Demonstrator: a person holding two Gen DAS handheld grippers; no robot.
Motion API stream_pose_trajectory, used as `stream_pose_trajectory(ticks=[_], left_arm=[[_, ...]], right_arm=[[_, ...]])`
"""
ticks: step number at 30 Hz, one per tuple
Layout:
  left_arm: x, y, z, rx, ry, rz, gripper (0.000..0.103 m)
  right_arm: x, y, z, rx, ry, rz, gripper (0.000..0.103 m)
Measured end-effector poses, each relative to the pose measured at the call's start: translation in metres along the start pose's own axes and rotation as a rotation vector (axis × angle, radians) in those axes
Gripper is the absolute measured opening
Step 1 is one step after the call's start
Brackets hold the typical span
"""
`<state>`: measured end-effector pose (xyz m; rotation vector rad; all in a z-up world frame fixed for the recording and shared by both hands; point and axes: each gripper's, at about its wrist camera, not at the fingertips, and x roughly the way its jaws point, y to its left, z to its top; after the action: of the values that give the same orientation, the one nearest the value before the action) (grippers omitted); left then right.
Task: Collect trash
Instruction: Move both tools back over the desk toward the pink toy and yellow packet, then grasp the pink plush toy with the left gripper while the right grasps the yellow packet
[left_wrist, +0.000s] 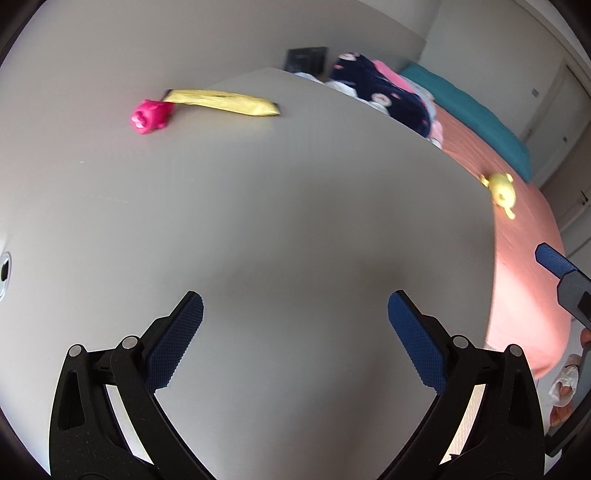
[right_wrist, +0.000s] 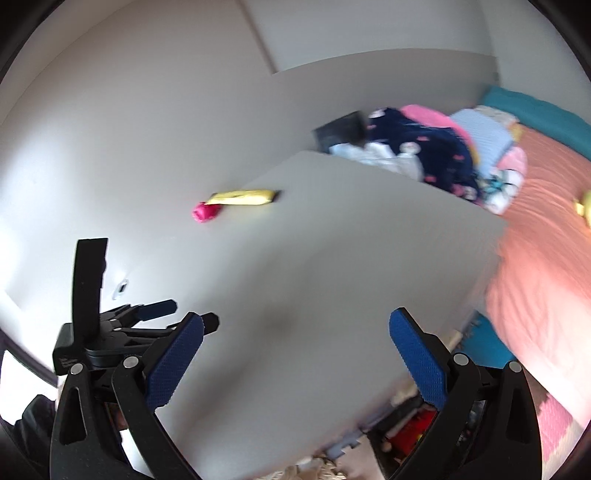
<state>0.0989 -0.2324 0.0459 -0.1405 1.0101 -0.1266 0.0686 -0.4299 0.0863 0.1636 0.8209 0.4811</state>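
Yellow wrapper: a long, flat yellow foil wrapper with dark ends (left_wrist: 225, 101) lies on the grey table, in the upper left of the left wrist view and left of centre in the right wrist view (right_wrist: 242, 197).
Pink scrap: a crumpled bright pink wad (left_wrist: 151, 116) sits at the wrapper's left end, touching or just overlapping it; in the right wrist view it shows at (right_wrist: 205, 212).
Trash and grippers: both pieces lie well apart from either gripper, far across the table and above and to the left of the fingertips in both frames.
Left gripper: the black gripper with blue textured pads (left_wrist: 295, 332) has its jaws spread wide over bare tabletop and holds nothing.
Right gripper: the matching gripper (right_wrist: 295, 347) is likewise wide open and empty, hovering near the table's lower right edge; one of its blue pads shows at the right edge of the left wrist view (left_wrist: 552, 258).
Table: a plain grey tabletop (left_wrist: 295, 206) fills the middle of both frames.
Beyond the table: a bed with a salmon-pink cover (left_wrist: 517, 236) on the right, carrying a small yellow toy (left_wrist: 502, 190) and a heap of dark navy patterned clothing (left_wrist: 384, 92).
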Motion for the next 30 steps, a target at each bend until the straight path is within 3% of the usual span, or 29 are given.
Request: stream_pose_trajectory(ticks=[7,13,20,30], left_arm=[[0.009,0.065,0.031,-0.069,-0.043,0.087,0.097],[0.027,0.103,0.063,-0.089,-0.051,0.139,0.097],[0.045,0.125,0.086,-0.103,-0.063,0.166,0.097],[0.06,0.137,0.107,-0.091,-0.073,0.147,0.097]], right_arm=[[0.063,0.042,0.045,-0.092,0.054,0.039,0.1],[0.117,0.075,0.077,-0.189,0.081,0.022,0.1],[0.183,0.095,0.105,-0.205,0.144,0.004,0.1],[0.258,0.109,0.136,-0.332,0.207,-0.093,0.1]])
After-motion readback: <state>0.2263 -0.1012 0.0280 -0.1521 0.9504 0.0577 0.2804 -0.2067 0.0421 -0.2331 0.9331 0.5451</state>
